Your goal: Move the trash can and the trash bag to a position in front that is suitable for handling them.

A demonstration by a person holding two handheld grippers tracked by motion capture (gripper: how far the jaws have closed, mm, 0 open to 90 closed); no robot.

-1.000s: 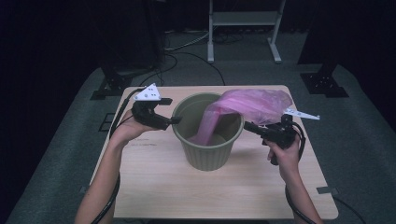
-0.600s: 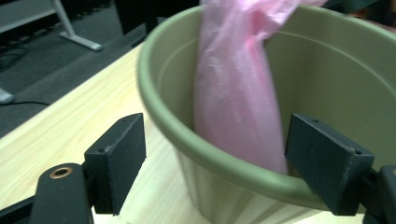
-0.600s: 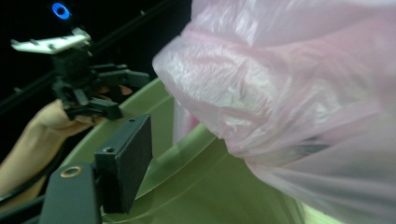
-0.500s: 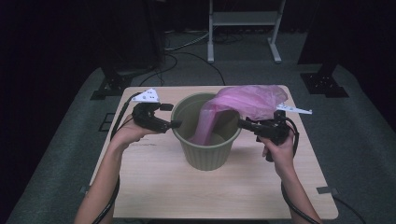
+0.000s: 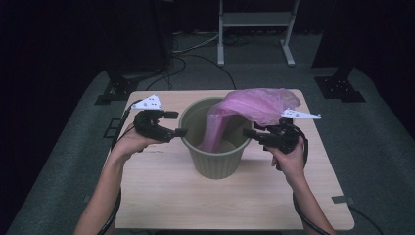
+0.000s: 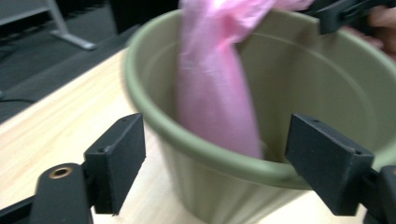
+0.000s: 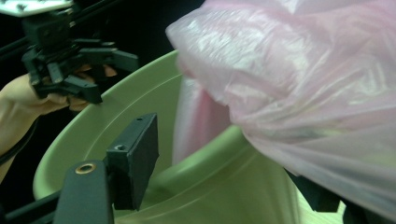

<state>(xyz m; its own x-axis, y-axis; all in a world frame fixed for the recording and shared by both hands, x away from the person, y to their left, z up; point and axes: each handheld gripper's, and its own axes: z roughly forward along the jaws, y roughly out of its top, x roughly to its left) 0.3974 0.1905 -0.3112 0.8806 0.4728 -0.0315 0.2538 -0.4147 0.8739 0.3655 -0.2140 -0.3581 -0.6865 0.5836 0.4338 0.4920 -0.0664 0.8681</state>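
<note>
Standing on the wooden desk [image 5: 161, 191] between my hands, the olive-green bin [image 5: 215, 161] has a pink plastic bag [image 5: 254, 105] draped over its far right rim, one end hanging down inside. My left gripper [image 5: 177, 123] sits just beside the bin's left rim, jaws spread wide with nothing between them. My right gripper [image 5: 250, 133] is at the right rim under the bag, jaws wide apart, one inside the bin, the other partly hidden by plastic.

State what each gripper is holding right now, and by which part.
Neither holds anything. The left gripper is open, jaws apart around the green bin's near rim. The right gripper is open too, beside the pink bag draped over the rim.
</note>
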